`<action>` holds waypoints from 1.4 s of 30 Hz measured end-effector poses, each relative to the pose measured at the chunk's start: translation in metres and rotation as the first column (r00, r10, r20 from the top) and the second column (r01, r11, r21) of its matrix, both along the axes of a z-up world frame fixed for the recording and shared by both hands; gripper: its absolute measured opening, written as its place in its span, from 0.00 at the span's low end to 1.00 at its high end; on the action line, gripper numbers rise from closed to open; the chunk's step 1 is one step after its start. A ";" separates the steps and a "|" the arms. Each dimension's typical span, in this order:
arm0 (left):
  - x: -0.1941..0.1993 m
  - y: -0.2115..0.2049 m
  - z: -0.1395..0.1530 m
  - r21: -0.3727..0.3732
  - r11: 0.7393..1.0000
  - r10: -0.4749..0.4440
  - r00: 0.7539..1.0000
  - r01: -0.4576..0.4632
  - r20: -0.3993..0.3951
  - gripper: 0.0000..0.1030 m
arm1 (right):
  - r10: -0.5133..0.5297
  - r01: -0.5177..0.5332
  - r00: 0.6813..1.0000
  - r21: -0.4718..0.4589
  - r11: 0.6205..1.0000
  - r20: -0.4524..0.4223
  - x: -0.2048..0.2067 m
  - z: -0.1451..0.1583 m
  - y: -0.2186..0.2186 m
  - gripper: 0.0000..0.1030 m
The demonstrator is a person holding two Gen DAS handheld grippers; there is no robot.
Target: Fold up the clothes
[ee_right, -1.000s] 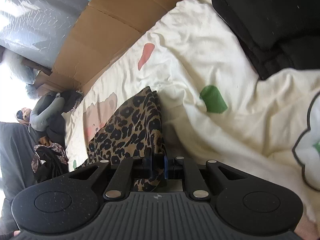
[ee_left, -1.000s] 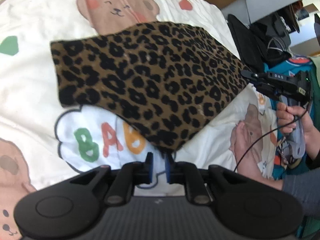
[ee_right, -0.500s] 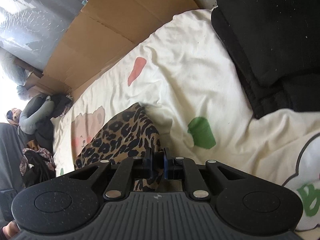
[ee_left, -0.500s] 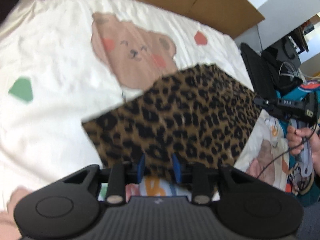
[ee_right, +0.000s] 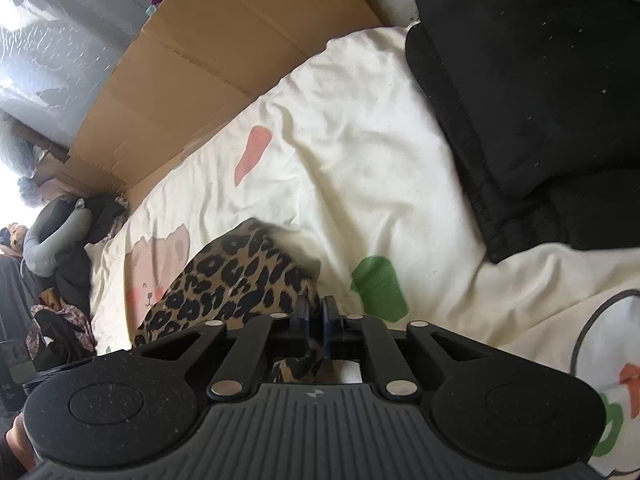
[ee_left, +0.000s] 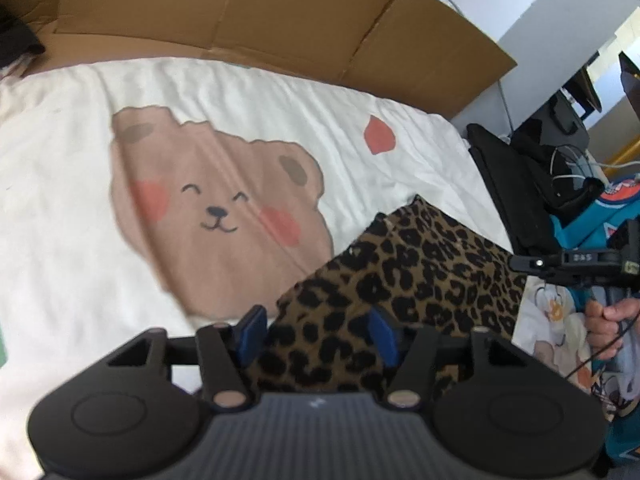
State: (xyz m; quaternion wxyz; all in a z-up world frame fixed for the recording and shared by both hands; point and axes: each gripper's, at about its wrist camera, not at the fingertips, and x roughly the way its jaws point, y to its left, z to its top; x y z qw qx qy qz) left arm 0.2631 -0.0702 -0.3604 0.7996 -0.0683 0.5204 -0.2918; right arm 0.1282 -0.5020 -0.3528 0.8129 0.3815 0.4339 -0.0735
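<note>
Leopard-print garment lies on the cream bear-print bedsheet, beside a cardboard sheet. Left gripper: blue pads spread wide, fabric between them, unclamped. Right gripper: fingers pinched together on a garment edge. Folded black clothing rests well apart.

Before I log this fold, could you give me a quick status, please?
Left tool open, garment between its fingers. Right tool shut on garment. Black clothes nearby, clear of it.
</note>
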 end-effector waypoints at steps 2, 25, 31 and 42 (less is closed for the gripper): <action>0.007 -0.012 -0.008 0.003 1.000 -0.020 1.000 0.020 0.000 0.59 | -0.013 0.013 1.000 -0.007 1.000 -0.002 0.000 0.000 -0.006 0.00; 0.030 -0.015 -0.040 -0.080 0.994 -0.081 0.994 0.075 -0.073 0.65 | -0.065 0.068 0.998 0.241 0.968 -0.020 -0.043 -0.027 0.015 0.41; 0.032 -0.010 -0.045 -0.099 0.992 -0.086 0.993 0.078 -0.082 0.59 | -0.006 0.016 0.999 0.312 0.950 -0.034 -0.039 -0.043 0.043 0.48; 0.036 -0.008 -0.045 -0.102 0.991 -0.097 0.991 0.087 -0.094 0.50 | -0.073 0.068 0.997 0.375 0.924 0.000 -0.039 -0.062 0.060 0.48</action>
